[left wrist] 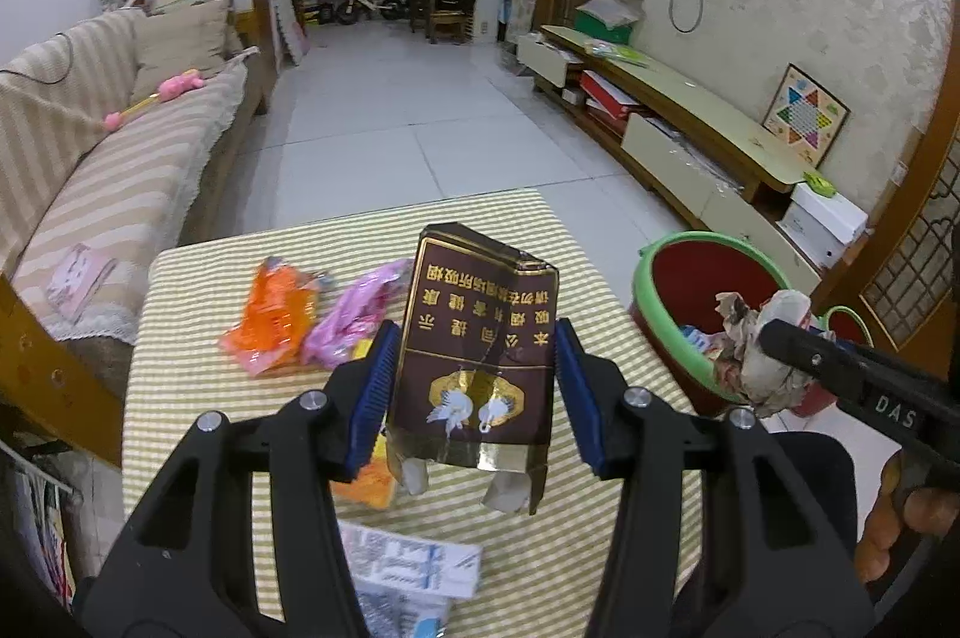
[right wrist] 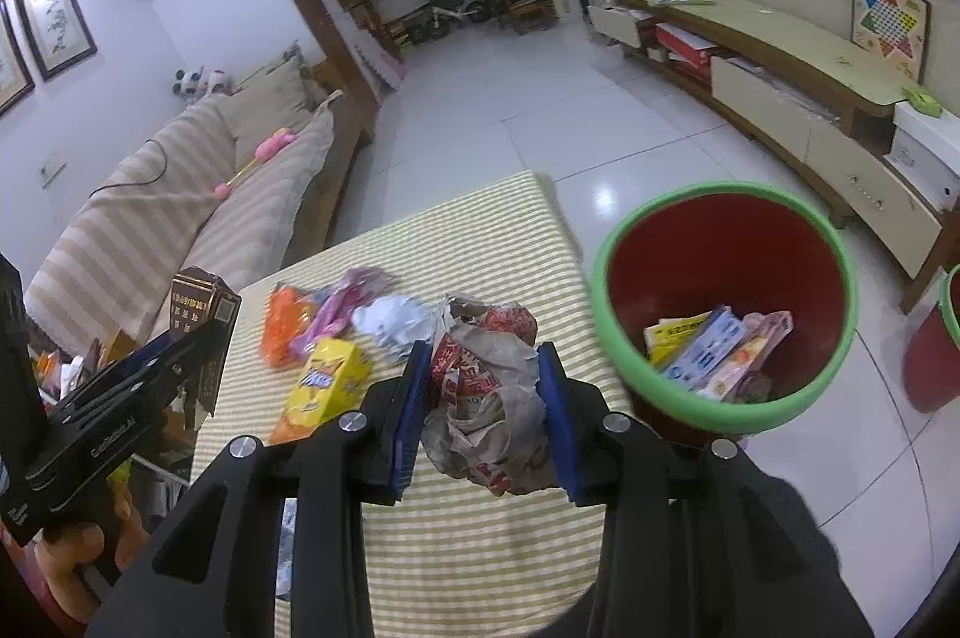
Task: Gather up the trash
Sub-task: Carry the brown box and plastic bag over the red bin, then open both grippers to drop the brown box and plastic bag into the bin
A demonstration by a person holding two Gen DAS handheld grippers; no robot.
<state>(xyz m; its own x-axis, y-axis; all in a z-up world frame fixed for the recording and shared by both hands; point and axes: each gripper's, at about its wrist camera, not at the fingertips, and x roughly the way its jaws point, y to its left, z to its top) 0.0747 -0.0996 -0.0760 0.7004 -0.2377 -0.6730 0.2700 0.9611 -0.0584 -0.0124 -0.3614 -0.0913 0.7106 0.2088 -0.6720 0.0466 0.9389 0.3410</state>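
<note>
My left gripper (left wrist: 477, 386) is shut on a dark maroon cigarette carton (left wrist: 480, 338) with gold print, held upright above the striped table (left wrist: 210, 428). My right gripper (right wrist: 483, 410) is shut on a crumpled paper wrapper (right wrist: 486, 386) with red print, near the table's right edge. Beside that edge, on the floor, stands a red bin with a green rim (right wrist: 720, 194), holding several packs. In the left wrist view the wrapper (left wrist: 762, 356) hangs at the bin's rim (left wrist: 702, 236). The carton (right wrist: 201, 302) and left gripper (right wrist: 180, 344) show at the left of the right wrist view.
On the table lie an orange wrapper (left wrist: 276, 314), a pink wrapper (left wrist: 354, 314), a yellow box (right wrist: 327, 380), white crumpled paper (right wrist: 396, 320) and a white-blue pack (left wrist: 414, 566). A striped sofa (left wrist: 120, 170) is left, a low cabinet (left wrist: 690, 116) right, a second bin (right wrist: 942, 338) far right.
</note>
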